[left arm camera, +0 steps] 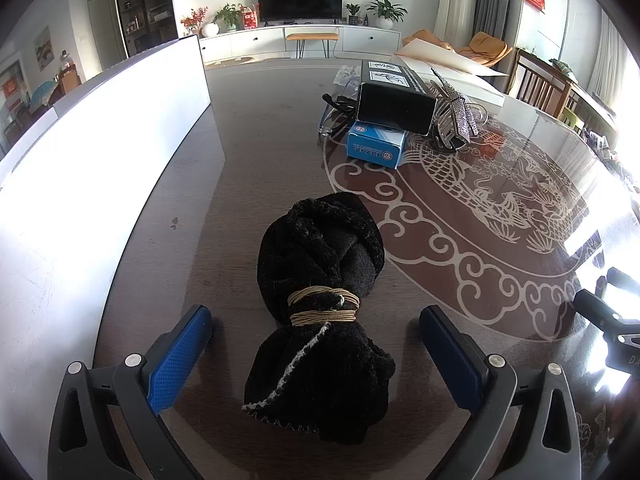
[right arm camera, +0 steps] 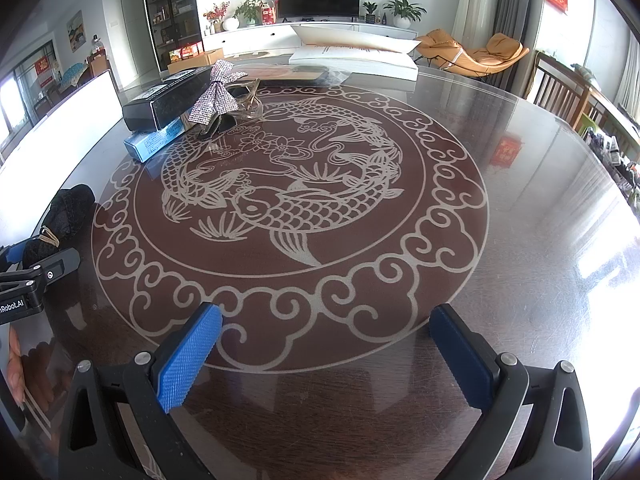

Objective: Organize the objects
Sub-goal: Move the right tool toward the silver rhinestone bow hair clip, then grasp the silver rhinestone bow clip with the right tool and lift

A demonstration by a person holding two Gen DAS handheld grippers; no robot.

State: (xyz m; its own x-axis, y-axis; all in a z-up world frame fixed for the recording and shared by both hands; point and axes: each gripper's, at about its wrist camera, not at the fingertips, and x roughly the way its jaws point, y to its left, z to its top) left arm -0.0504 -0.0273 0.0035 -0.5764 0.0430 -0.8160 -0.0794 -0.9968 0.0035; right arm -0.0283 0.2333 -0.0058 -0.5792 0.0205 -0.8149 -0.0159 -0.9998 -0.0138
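Observation:
A black fuzzy cloth bundle (left arm camera: 324,304), tied with tan cord, lies on the dark table between the fingers of my left gripper (left arm camera: 316,330). The jaws are open wide and do not touch it. The bundle also shows at the left edge of the right wrist view (right arm camera: 68,212), next to the left gripper body. My right gripper (right arm camera: 326,330) is open and empty above the table's fish pattern. A black box (left arm camera: 394,106) rests on a blue box (left arm camera: 376,144), with a sparkly bow (left arm camera: 456,114) on a clear shoe beside them.
A white board (left arm camera: 100,152) stands along the table's left side. A large open book (right arm camera: 356,58) lies at the far edge. The glass-topped table (right arm camera: 520,200) carries a round fish design. Wooden chairs stand at the right.

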